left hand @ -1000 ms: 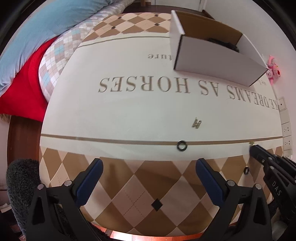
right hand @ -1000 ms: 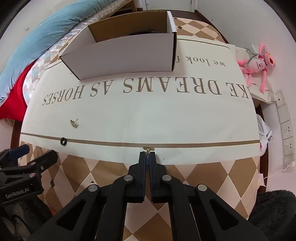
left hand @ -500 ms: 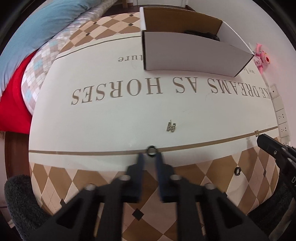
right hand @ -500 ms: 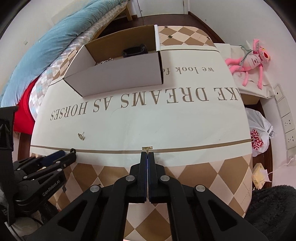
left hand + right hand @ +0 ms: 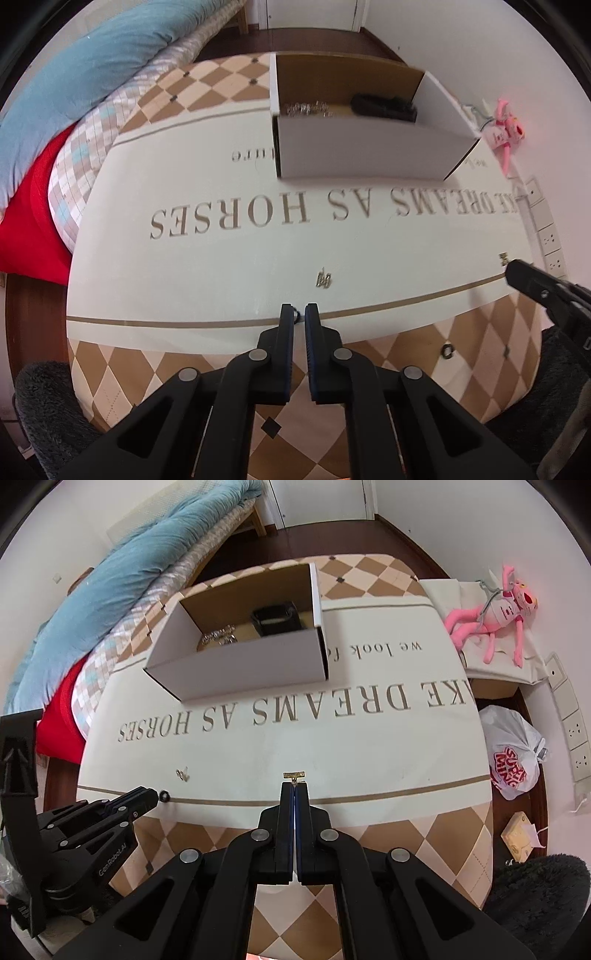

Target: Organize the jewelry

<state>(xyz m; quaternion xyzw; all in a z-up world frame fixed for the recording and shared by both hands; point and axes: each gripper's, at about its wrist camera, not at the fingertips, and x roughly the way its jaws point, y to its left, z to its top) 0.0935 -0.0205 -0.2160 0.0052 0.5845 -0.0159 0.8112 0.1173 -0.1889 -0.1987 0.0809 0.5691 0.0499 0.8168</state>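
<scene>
My left gripper (image 5: 299, 309) is shut on a small black ring (image 5: 295, 314) at the gold stripe of the tablecloth; the ring also shows at its tips in the right wrist view (image 5: 163, 795). My right gripper (image 5: 294, 785) is shut on a small gold T-shaped earring (image 5: 294, 775) and holds it above the cloth. A gold earring (image 5: 323, 280) lies on the cloth ahead of the left gripper. Another black ring (image 5: 447, 350) lies on the checked part to the right. The white cardboard box (image 5: 240, 664) at the back holds silver jewelry (image 5: 218, 638) and a black item (image 5: 275, 620).
The round table (image 5: 184, 280) has a cream cloth with printed words. A bed with blue duvet (image 5: 110, 590) is at the left. A pink plush toy (image 5: 495, 613) and a plastic bag (image 5: 513, 753) are at the right, near wall sockets.
My left gripper moved forward and closed on the black ring. My right gripper, shut on the gold earring, lifted it up off the cloth; both views rose and now look into the box.
</scene>
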